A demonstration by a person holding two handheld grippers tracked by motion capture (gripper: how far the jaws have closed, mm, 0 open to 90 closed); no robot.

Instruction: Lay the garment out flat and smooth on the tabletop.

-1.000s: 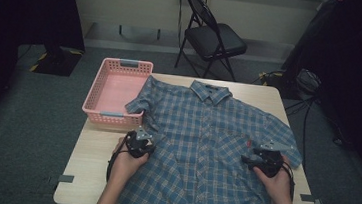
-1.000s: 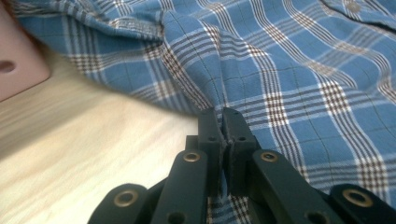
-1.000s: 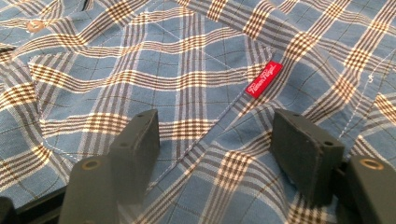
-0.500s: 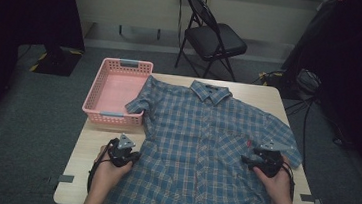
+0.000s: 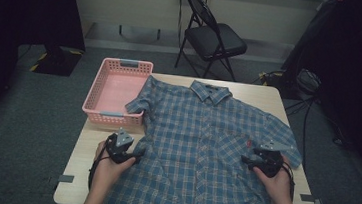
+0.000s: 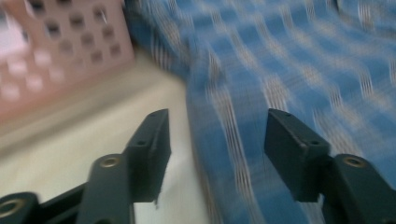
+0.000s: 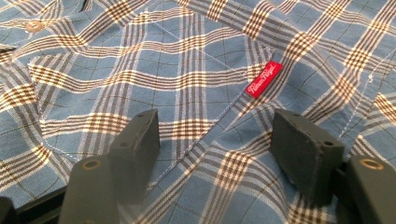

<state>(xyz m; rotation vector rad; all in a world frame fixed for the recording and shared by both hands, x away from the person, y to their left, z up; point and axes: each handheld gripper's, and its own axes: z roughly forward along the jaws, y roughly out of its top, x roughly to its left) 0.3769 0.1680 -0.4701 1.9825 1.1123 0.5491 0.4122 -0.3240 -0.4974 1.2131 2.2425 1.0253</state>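
Observation:
A blue plaid short-sleeved shirt [image 5: 200, 139] lies spread flat, front up, on the light wooden table [image 5: 255, 91]. My left gripper [image 5: 133, 152] sits at the shirt's left side edge. Its jaws have just been opening and now stand open [image 6: 217, 126], with the blurred shirt edge [image 6: 224, 140] lying loose between them. My right gripper [image 5: 247, 160] rests on the shirt's right side. It is open [image 7: 215, 126], with the chest pocket edge and a red label [image 7: 264, 79] just ahead of its jaws.
A pink plastic basket [image 5: 117, 117] stands at the table's back left, touching the shirt's sleeve, and appears close by in the left gripper view [image 6: 56, 51]. Bare tabletop [image 6: 93, 126] lies left of the shirt. A black folding chair [image 5: 213, 37] stands behind the table.
My left gripper has moved left, from on the shirt to its side edge. The right gripper has stayed where it was.

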